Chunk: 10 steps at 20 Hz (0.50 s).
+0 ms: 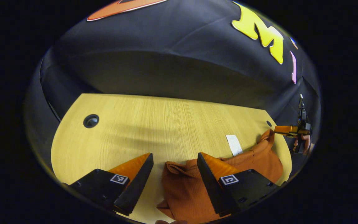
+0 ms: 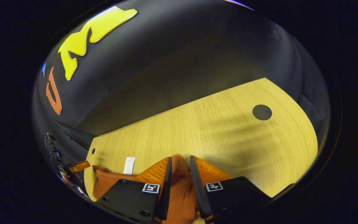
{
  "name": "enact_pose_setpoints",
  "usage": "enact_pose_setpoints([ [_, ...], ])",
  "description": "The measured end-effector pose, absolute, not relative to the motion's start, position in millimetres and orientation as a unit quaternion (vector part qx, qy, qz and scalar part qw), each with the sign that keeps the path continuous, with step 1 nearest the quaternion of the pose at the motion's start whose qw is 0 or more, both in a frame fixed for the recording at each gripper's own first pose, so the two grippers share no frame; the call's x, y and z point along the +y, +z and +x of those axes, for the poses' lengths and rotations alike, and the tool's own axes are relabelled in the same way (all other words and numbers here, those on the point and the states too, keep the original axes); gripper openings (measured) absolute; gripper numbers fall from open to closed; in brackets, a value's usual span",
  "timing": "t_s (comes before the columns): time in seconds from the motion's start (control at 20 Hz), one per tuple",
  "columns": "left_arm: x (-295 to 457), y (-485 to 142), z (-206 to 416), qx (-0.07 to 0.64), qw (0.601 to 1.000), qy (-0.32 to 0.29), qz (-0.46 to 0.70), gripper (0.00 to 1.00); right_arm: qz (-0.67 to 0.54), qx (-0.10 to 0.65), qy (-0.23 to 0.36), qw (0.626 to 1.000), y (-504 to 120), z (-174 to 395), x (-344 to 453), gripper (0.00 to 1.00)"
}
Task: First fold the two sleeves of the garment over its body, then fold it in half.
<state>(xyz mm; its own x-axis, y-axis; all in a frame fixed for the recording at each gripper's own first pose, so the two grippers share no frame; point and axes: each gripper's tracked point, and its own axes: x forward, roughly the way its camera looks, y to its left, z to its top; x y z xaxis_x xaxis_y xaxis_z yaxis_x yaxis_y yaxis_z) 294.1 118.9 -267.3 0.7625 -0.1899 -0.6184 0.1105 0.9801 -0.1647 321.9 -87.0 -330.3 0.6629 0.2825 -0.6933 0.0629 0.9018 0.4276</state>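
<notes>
The orange ribbed garment lies bunched on the wooden table, reaching right toward the table's end. My left gripper is open, its fingers standing apart over a crumpled edge of the cloth without pressing on it. In the right gripper view, my right gripper has its fingers close together with a strip of the garment pinched between them. Seen from the left gripper view, that right gripper holds a raised peak of the cloth at the far right, with a hand behind it.
A white label lies on the table beside the garment. A round cable hole sits at the table's far left, and a dark round cap shows in the right gripper view. Black cloth walls close in behind the table.
</notes>
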Motion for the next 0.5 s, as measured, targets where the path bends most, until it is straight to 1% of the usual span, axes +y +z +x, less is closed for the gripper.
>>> enact_pose_setpoints([
  [0.05,120.3,-257.5,291.6,0.326,0.941,-0.073,-0.056,0.93,0.210,0.399,0.064,0.890,-320.0,321.0,-83.8,0.43],
  [0.15,119.9,-233.2,283.6,0.305,0.949,-0.058,-0.053,0.93,0.203,0.377,0.064,0.902,-299.1,318.2,-81.7,0.55],
  [0.25,114.7,-199.3,271.1,0.275,0.958,-0.050,-0.064,0.94,0.192,0.350,0.066,0.914,-264.2,306.6,-77.6,0.70],
  [0.3,109.6,-176.8,261.9,0.254,0.963,-0.049,-0.071,0.94,0.186,0.333,0.066,0.922,-245.0,299.7,-75.2,0.71],
  [0.35,105.7,-157.6,252.6,0.234,0.969,-0.046,-0.073,0.94,0.177,0.311,0.065,0.932,-222.0,290.5,-73.0,0.64],
  [0.4,101.6,-132.8,239.2,0.207,0.974,-0.045,-0.076,0.94,0.171,0.291,0.063,0.939,-200.7,280.2,-69.9,0.64],
  [0.45,96.0,-111.0,224.7,0.183,0.979,-0.047,-0.078,0.94,0.165,0.268,0.064,0.947,-175.9,266.7,-64.4,0.72],
  [0.5,92.3,-88.3,208.4,0.157,0.983,-0.047,-0.076,0.94,0.157,0.244,0.064,0.955,-148.2,245.8,-57.0,0.76],
])
